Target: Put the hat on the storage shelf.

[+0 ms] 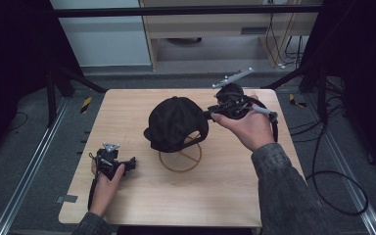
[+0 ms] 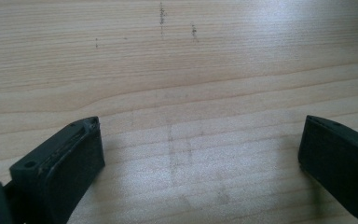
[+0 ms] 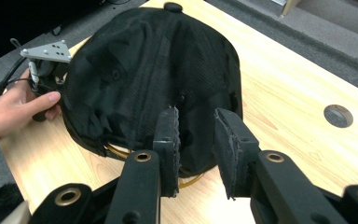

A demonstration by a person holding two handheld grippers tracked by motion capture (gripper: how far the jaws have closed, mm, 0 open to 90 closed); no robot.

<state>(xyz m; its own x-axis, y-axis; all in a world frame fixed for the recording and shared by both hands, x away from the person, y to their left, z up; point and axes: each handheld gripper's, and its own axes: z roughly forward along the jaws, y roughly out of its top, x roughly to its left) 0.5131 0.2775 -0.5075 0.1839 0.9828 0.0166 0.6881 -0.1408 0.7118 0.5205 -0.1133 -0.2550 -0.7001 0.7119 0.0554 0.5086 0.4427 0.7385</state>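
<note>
A black cap sits on a wooden stand whose ring base lies on the table's middle. My right gripper is level at the cap's right side, pointing at it. In the right gripper view its jaws stand a narrow gap apart at the cap's lower edge, with nothing pinched between the pads. My left gripper rests on the table at the front left, apart from the cap. Its jaws are wide open over bare wood.
The light wooden table has a round hole near one corner. Cables trail on the floor to the right of the table. Metal rails run along both sides, and dark frame legs stand behind.
</note>
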